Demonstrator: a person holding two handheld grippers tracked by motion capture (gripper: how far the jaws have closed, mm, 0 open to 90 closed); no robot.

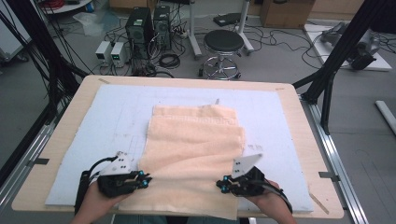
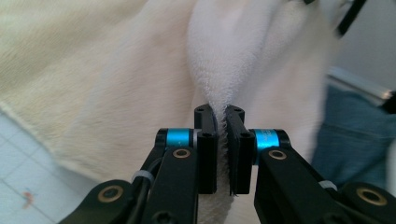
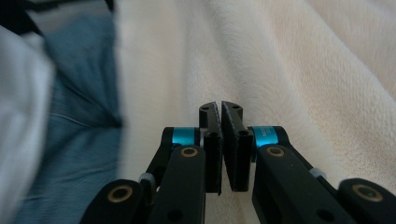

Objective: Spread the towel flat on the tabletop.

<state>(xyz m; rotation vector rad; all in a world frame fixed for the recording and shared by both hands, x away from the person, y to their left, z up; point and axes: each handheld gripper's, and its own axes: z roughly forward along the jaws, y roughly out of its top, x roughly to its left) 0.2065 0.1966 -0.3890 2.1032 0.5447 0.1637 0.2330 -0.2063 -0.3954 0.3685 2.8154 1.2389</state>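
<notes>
Peach towel, folded, on worktop. Left tongs clamped on its near edge; right tongs closed, apparently pinching it too.

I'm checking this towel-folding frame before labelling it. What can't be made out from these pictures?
- Towel: its near edge is cut off at the bottom of the high view.
- Right gripper: the right gripper view leaves it unclear whether its nearly closed jaws pinch cloth.
- Left gripper: the towel fold hides how much cloth is clamped.
</notes>
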